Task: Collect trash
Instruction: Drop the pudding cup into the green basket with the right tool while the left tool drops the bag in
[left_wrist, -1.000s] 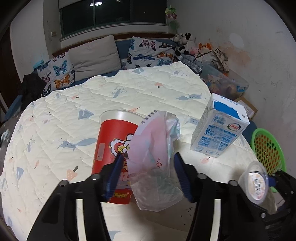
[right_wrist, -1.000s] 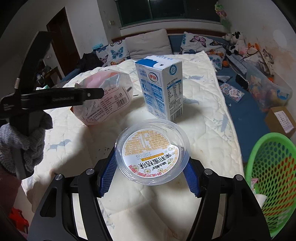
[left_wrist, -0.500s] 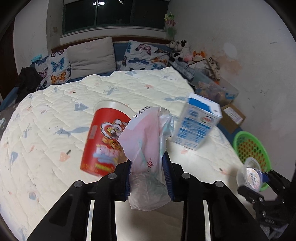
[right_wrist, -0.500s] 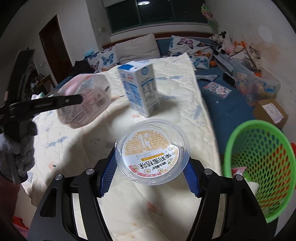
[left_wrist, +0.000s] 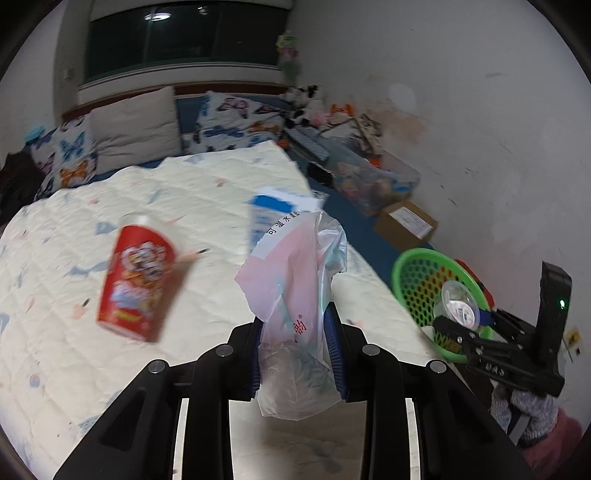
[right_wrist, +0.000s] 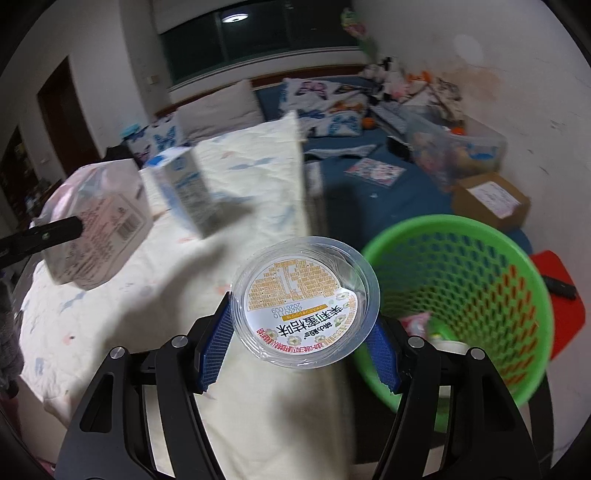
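The clear cup (right_wrist: 306, 306) label reads "茉莉蜜桔味" and "20261009"; the plastic bag (left_wrist: 295, 295) shows "可湿水".

Butterfly pillows (left_wrist: 225, 122) line the headboard beside a grey pillow (left_wrist: 136, 125), a cardboard box (right_wrist: 491, 201) sits on blue floor by the wall.

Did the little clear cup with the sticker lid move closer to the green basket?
Yes. In the right wrist view the clear cup, held in the right gripper, now hangs next to the green basket's near rim; earlier it was well left of the basket.
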